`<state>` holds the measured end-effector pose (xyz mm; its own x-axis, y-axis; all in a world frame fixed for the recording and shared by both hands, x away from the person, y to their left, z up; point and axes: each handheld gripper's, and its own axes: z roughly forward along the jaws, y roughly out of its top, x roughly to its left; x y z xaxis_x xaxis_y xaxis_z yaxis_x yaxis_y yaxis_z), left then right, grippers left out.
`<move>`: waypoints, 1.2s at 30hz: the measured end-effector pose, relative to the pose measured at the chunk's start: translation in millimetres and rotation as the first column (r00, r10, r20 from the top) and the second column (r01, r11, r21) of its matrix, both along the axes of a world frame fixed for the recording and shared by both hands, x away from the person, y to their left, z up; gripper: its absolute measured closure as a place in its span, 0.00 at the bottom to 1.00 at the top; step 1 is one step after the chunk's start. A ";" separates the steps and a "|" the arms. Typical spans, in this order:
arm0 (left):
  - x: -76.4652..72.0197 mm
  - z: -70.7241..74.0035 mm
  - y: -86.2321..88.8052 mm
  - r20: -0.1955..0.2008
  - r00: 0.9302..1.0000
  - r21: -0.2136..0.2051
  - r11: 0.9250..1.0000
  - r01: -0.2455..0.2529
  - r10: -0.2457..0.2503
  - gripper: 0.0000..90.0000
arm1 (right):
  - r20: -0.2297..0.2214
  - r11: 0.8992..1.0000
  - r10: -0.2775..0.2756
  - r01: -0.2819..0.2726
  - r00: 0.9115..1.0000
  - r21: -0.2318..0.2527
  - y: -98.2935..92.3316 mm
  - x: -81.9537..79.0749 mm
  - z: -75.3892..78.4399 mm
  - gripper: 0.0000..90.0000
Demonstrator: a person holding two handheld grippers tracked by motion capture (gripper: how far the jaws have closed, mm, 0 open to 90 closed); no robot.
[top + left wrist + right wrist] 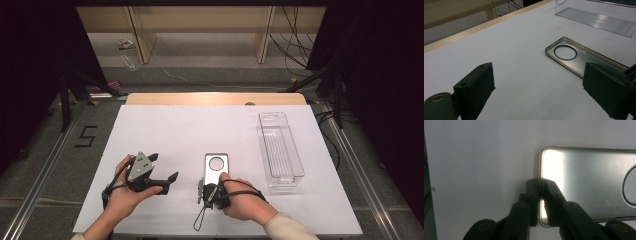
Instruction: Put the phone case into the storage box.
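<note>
Covering most of the table [210, 99], a white sheet [190, 135] is the largest thing in the high view, and everything else lies on it. The next in size is a clear plastic tray [280, 150], long and narrow, which lies on the right part of the sheet with its long side going away from the person; in the left gripper view it shows at the top right [599, 21], well apart from the jaws. Then comes the phone case [216, 170], a silver one with a round hole near its far end, lying flat near the middle of the sheet, to the left of the tray and not touching it. The left gripper [161, 175] is held by the left hand [125, 197] at the left of the case, and its jaws stand wide apart with only the white sheet between them; in its own view the case [574, 56] lies beyond the right jaw. The right gripper [210, 192] is in the right hand [245, 200] at the near end of the case. In the right gripper view the two jaws are pressed together on the thin rim of the case's short near edge [584, 182], one jaw outside the rim and one inside, so this gripper [540, 197] is clamped on the case. The case lies flat on the sheet.
</note>
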<state>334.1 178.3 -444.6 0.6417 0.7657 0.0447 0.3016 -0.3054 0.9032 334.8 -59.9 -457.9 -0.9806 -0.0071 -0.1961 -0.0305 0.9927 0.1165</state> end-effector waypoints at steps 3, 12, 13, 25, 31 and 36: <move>0.0 0.0 0.0 0.000 1.000 0.000 1.000 0.000 0.000 0.11 | 0.001 1.000 -0.003 0.003 1.000 -0.001 0.1 -0.3 0.0 0.93; -0.1 0.0 0.0 0.000 1.000 0.001 1.000 0.000 0.000 0.11 | 0.000 1.000 -0.014 0.014 1.000 -0.002 0.2 -0.8 0.1 0.95; -0.1 0.0 0.0 0.000 1.000 0.001 1.000 0.000 0.000 0.11 | 0.001 1.000 -0.015 0.015 1.000 -0.002 0.2 -0.8 0.1 0.96; 0.0 -0.1 0.2 -0.002 1.000 0.001 1.000 0.001 -0.001 0.11 | 0.005 1.000 -0.020 0.020 1.000 -0.001 0.0 -1.4 0.2 0.97; -0.1 -0.1 0.3 -0.003 1.000 0.002 1.000 0.000 0.000 0.11 | 0.005 1.000 -0.021 0.021 1.000 0.004 -0.3 -1.8 0.0 0.98; -0.1 0.0 0.4 -0.002 1.000 0.001 1.000 -0.001 0.001 0.11 | 0.004 1.000 -0.026 0.026 1.000 0.006 -0.9 -2.7 0.0 0.98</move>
